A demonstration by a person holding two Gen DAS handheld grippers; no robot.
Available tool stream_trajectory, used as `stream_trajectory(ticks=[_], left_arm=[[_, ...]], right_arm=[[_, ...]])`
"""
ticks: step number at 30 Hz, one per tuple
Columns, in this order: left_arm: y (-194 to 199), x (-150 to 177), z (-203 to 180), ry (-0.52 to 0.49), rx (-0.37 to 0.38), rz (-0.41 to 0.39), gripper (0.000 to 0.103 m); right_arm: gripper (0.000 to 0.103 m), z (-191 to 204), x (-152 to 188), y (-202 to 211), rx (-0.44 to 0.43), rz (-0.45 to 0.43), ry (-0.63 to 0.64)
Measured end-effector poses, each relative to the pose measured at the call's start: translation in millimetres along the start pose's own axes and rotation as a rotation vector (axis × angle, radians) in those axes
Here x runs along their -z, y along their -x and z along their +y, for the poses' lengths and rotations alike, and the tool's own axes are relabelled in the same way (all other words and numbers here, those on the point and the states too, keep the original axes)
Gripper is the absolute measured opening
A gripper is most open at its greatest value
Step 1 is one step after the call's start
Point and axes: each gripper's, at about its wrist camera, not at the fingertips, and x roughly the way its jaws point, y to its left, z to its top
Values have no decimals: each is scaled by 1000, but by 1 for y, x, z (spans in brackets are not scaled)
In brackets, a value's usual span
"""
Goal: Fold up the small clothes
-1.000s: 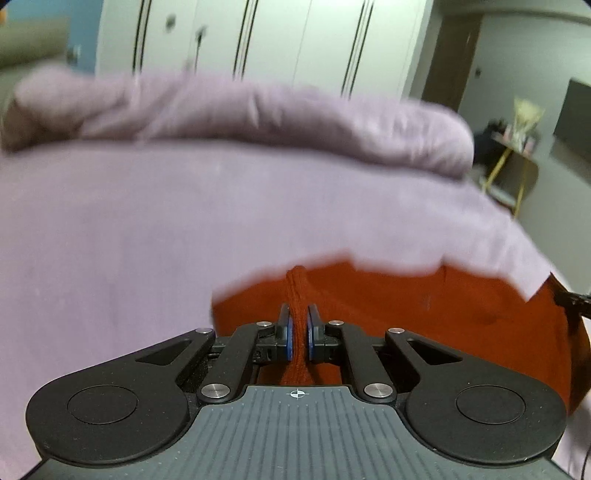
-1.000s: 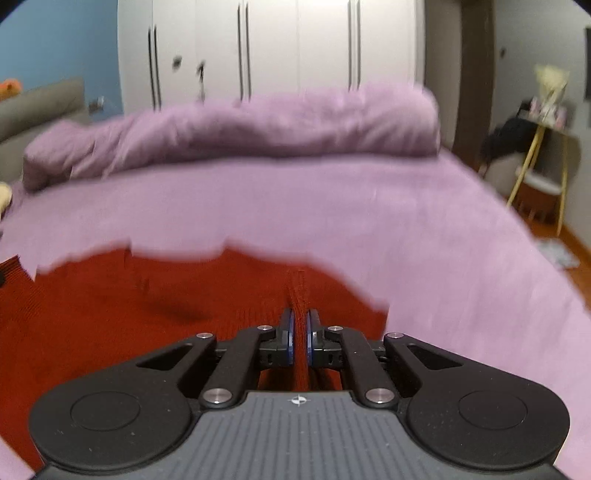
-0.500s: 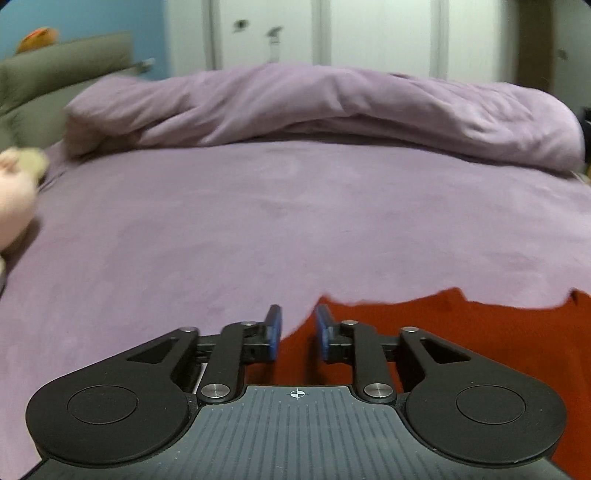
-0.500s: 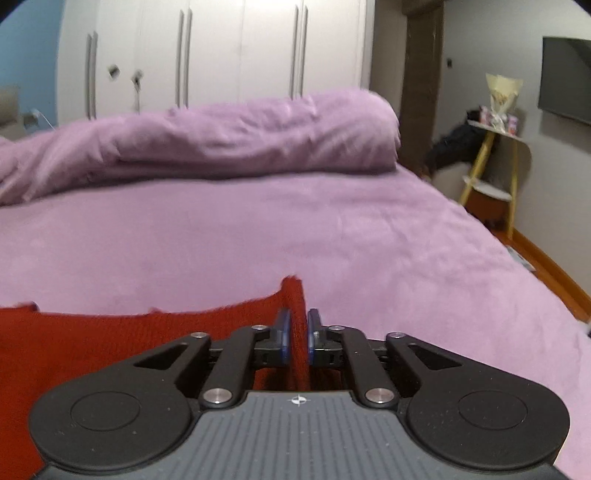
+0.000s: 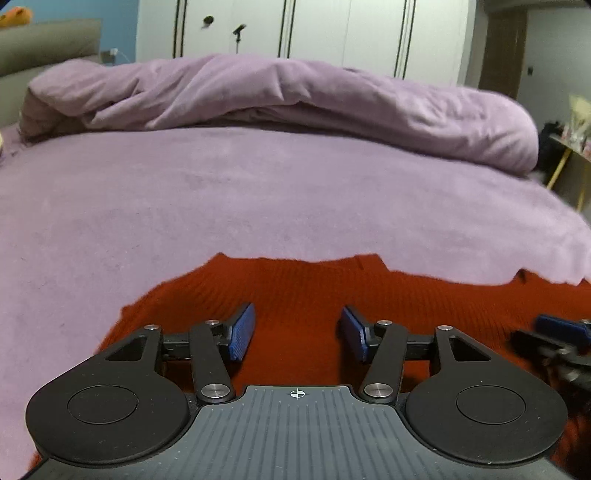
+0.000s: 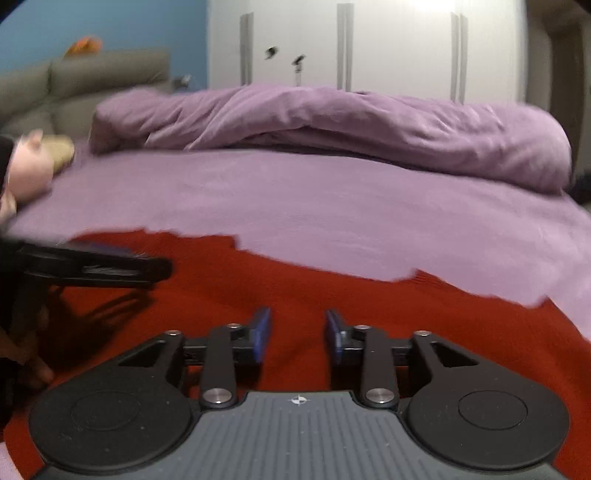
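White wardrobe doors (image 5: 332,33) with dark vertical seams fill the far wall, next to a patch of blue wall (image 6: 92,26) and a grey-brown padded headboard (image 6: 92,85). Below them a bed is covered by a smooth lilac sheet (image 5: 258,192), and a rumpled lilac duvet (image 5: 295,96) is bunched along its far side. A yellow-legged side table (image 5: 569,162) stands off the bed's right edge. The red ribbed knit garment (image 5: 303,291) lies spread flat on the near part of the sheet, its ragged far edge running across both views. The left gripper (image 5: 297,332) hovers low over the garment's left portion; its jaws are opening, the blue pads (image 5: 242,330) stand well apart, and nothing but flat knit fabric shows beneath the gap, with no fold pinched between them. The right gripper (image 6: 296,334) hangs over the garment further right; its jaws are opening too, the pads are clear of each other, and no cloth is raised between them. In the right wrist view the left gripper appears from the side as a blurred black bar casting a shadow on the red knit, and a pale soft toy (image 6: 33,170) lies at the bed's left edge.
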Motion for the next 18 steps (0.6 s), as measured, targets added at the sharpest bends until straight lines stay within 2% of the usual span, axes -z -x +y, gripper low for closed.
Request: stream_trajectory(ticks=[1,3,4,6,9,10,12,14,15,18], left_arm=[[1,1,1,-20,-3,-7,56],[3,4,9,-33,-32,-21,58],[6,5,14,-18,-50,-19,58],[10,7,30,27,-64,-22,58],[18,8,48,42,-75,-9,55],[23,8,51,33,-87,-8,61],[36,10,59,21,-177,-3,66],[53,14,78,76,-185,18,65],[63,17,89,109,-177,38,65],[99,30,113,169,-110,80,65]], right_arm=[[35,-16,3,1,68,19,-9],[31,-60,10,9,64,27,-140],[14,-80,11,17,71,11,-223],[5,-107,15,30,115,-14,-294],[3,-112,22,41,213,-12,-244],[4,-110,22,44,241,-12,-226],[5,-102,20,46,377,21,-147],[5,-93,24,58,480,62,-69],[7,-88,27,71,480,54,-68],[8,-71,40,116,378,7,-137]])
